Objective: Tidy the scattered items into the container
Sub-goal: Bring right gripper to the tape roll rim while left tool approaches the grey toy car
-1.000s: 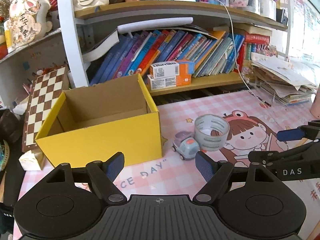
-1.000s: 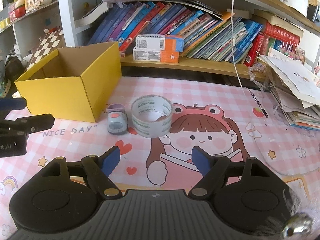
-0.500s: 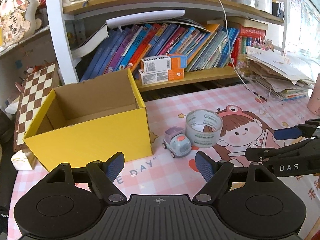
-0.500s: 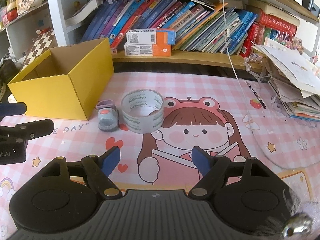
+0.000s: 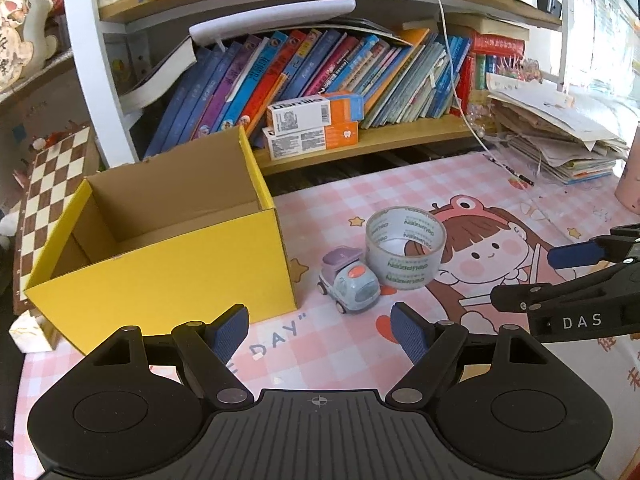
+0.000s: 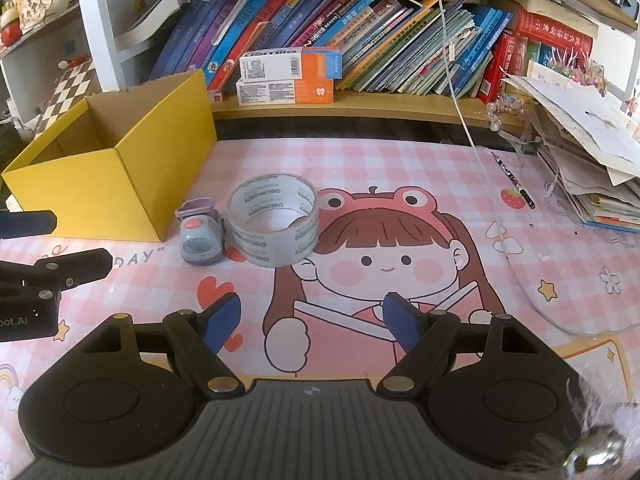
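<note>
An open yellow cardboard box [image 5: 168,276] [image 6: 100,184] stands at the left of the pink mat and looks empty inside. A small grey-purple toy truck [image 5: 349,286] [image 6: 199,233] sits just right of the box. A roll of clear tape [image 5: 405,247] [image 6: 273,224] lies flat, touching the truck's right side. My left gripper [image 5: 320,334] is open and empty, in front of the truck and the box corner. My right gripper [image 6: 310,322] is open and empty, in front of the tape. Each gripper shows at the edge of the other's view.
A bookshelf with leaning books and two stacked orange-white cartons [image 5: 312,126] runs along the back. A messy paper stack [image 6: 588,160] lies at the right. A chessboard [image 5: 48,184] leans left of the box. A pen [image 6: 514,186] and a hanging white cable [image 6: 464,120] are at the back right.
Both grippers have drawn back and up a little from the truck and tape, so more of the shelf shows. Jaws stay open. No object has moved.
</note>
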Action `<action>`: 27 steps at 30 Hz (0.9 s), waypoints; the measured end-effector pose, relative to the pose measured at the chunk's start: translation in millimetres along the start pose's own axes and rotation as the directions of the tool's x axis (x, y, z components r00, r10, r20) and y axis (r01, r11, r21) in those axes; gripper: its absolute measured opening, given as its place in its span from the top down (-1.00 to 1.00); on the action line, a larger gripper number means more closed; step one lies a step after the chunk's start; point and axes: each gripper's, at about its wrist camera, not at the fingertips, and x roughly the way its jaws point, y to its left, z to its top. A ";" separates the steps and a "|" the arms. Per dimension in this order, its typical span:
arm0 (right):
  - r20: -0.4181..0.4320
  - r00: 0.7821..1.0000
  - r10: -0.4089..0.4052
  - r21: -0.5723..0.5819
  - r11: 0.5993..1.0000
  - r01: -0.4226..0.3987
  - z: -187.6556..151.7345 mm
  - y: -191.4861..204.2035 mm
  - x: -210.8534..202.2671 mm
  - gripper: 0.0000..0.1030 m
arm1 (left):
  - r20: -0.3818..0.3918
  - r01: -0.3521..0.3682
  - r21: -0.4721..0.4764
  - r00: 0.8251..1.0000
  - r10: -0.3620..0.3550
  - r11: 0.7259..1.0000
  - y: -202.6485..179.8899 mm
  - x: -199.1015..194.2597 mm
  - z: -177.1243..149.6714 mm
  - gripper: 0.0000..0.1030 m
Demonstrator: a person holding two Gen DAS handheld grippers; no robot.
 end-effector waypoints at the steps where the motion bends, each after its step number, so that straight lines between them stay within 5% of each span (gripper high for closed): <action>1: -0.002 1.000 -0.001 0.001 1.000 0.001 0.4 -0.7 1.7 -0.49 | -0.001 0.002 0.001 1.000 -0.002 1.000 -0.2 1.6 0.5 -0.56; 27: -0.038 0.998 0.055 -0.055 0.997 -0.057 28.9 1.7 55.0 -0.37 | -0.022 0.058 0.027 0.998 -0.058 0.998 -5.5 33.0 3.3 -0.56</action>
